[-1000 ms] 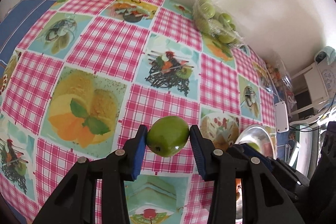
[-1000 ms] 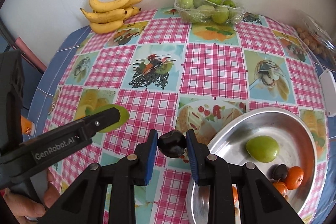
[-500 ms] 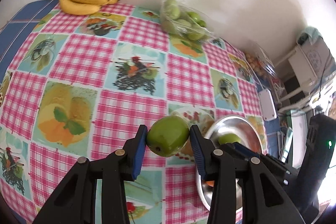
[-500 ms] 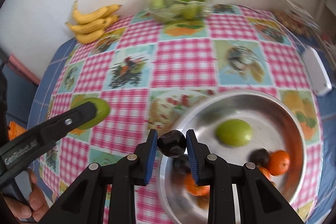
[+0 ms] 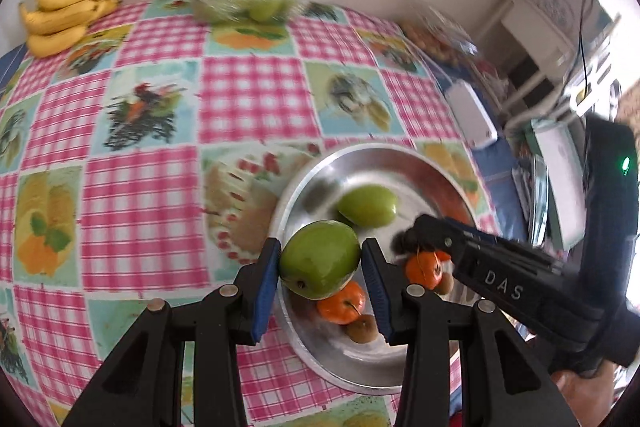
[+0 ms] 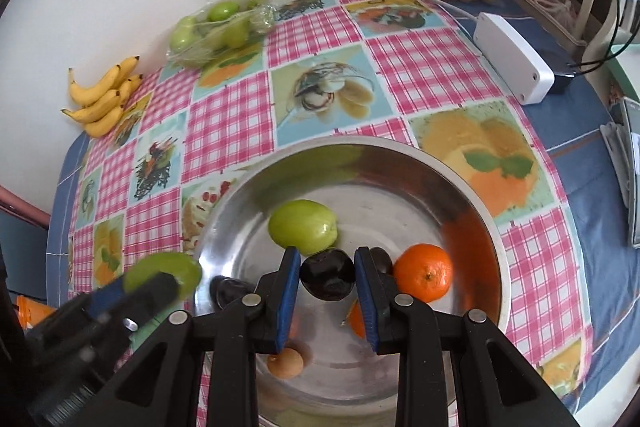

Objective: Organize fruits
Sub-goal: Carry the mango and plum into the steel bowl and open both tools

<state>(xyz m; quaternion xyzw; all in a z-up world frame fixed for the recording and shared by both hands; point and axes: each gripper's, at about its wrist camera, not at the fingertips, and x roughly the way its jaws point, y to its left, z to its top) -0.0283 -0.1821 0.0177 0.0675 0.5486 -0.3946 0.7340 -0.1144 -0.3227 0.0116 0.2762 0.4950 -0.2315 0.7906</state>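
i am at the carrying-and-dropping step; both hands are loaded and both are over the steel bowl (image 6: 494,227) that sits on the checked cloth of the bench (image 6: 432,67); my left gripper (image 5: 320,263) has its fingers (image 5: 266,269) closed part-way on a green fruit (image 5: 319,259), pads pressed to either side of it, and it hangs above the near-left rim of the bowl; my right gripper (image 6: 327,281) has its fingers (image 6: 289,277) drawn in almost fully on a small dark plum (image 6: 328,279), which hangs over the middle of the bowl.

already lying in the bowl are another green fruit (image 6: 302,231), a whole orange (image 6: 424,277), a second dark fruit half hidden behind my right finger, a small brown fruit (image 6: 285,363) near the front, and more orange pieces under my fingers that i cannot make out properly; still out on the bench are the bananas (image 6: 102,99) by the wall and the clear pack of green fruits (image 6: 218,23) beside them.

as i judge it, the next move is to lower each fruit close to the bowl floor and then spread the fingers; the plum wants a bare patch, between the green fruit and the orange looks likeliest, so it does not bounce off them; the green fruit in my left is only just inside the rim, so i would bring it further in before letting go, or it may roll off onto the cloth; my two grippers are near each other, so i would release one at a time.
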